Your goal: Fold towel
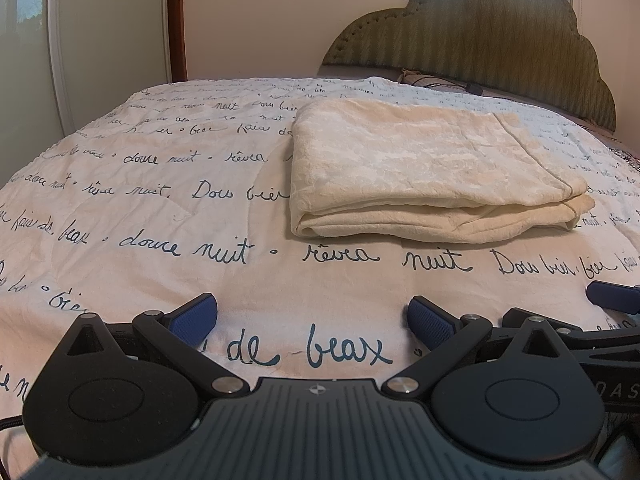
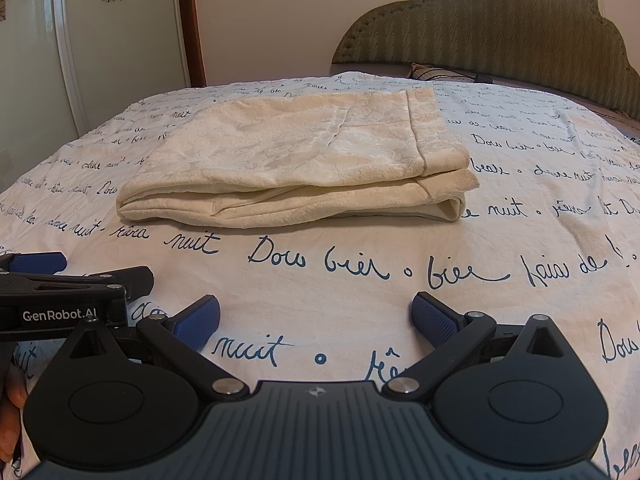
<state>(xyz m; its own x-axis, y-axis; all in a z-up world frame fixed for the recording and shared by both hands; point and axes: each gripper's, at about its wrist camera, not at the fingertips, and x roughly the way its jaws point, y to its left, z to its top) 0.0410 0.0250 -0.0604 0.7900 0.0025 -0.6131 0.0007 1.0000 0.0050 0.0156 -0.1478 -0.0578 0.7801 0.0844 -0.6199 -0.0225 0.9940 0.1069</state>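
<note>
The bed (image 1: 120,208) is filling both views, its white quilt (image 2: 360,280) printed with dark blue cursive script. A green scalloped headboard (image 1: 480,32) is standing at the far end, toward 1 o'clock, with a pillow (image 1: 424,78) lying just below it.

The cream towel (image 1: 420,172) is lying folded in several layers on the quilt, its stacked edges facing the cameras. In the left wrist view it is sitting at about 1 o'clock; in the right wrist view (image 2: 296,160) it is sitting at about 11 o'clock, so it is lying between the two tools and well ahead of both.

The left tongs (image 1: 312,316) are hovering low over the quilt, pointing toward the headboard, their blue pads (image 1: 196,316) spread wide apart and holding nothing. The right tongs (image 2: 316,316) are hanging level beside them in the same forward pose, also spread wide and empty. Each tool is showing at the edge of the other's view: at 3 o'clock in the left view, at 9 o'clock in the right. Neither is touching the towel.

A fingertip (image 2: 12,396) is showing at the lower left edge of the right view.
</note>
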